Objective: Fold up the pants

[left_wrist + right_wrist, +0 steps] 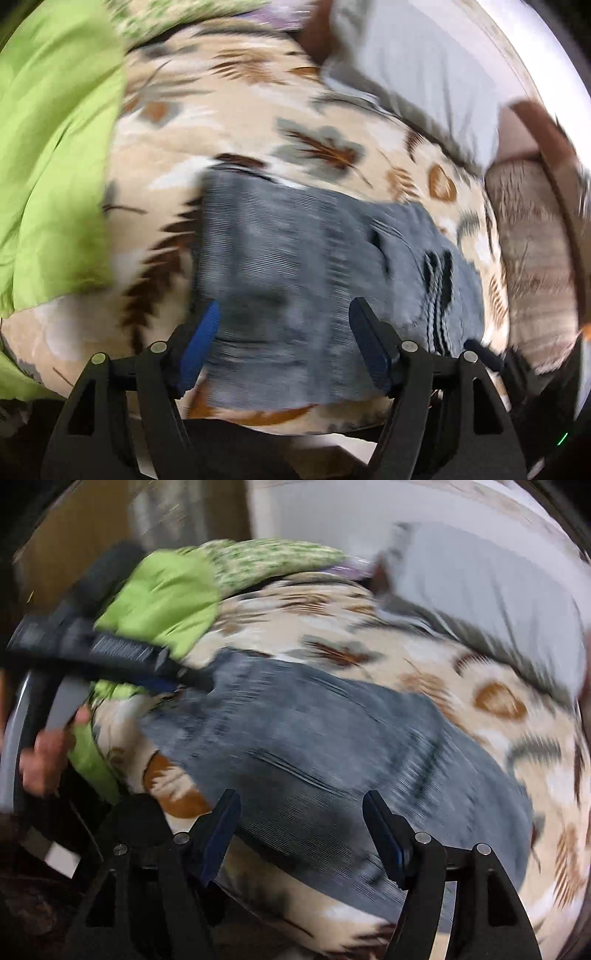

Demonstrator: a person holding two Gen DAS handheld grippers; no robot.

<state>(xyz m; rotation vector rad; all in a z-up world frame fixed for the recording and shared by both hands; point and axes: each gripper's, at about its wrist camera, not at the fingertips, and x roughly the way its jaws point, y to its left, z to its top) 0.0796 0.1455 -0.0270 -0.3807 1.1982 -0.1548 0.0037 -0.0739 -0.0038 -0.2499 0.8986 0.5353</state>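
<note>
Both views are motion-blurred; detail is soft throughout.

Pants (295, 266): grey-blue denim, lying folded on the bed cover (229, 122), a cream fabric printed with brown and grey leaf shapes. In the left wrist view the denim runs from the middle of the frame down toward the near edge of the bed, with a dark stitched detail (possibly a belt loop or pocket seam, too blurred to tell) on its right part. In the right wrist view the same pants (332, 760) spread diagonally across the cover (517, 738).

Left gripper (284, 328): jaws stand wide apart, blue pads facing each other. Denim shows in the gap between them, but the pads do not press on it; nothing is gripped.

Right gripper (301, 814): jaws likewise spread, above the denim, nothing clamped between the pads.

In the right wrist view the left gripper (177, 677) shows at the left edge, its tip over the far corner of the pants, with the person's hand (40, 760) on its handle.

Surroundings: a lime-green quilt (55, 147) lies along the left side of the bed; a pale grey pillow (417, 74) sits at the far right. The quilt (162, 594) and pillow (498, 598) also appear in the right wrist view.
</note>
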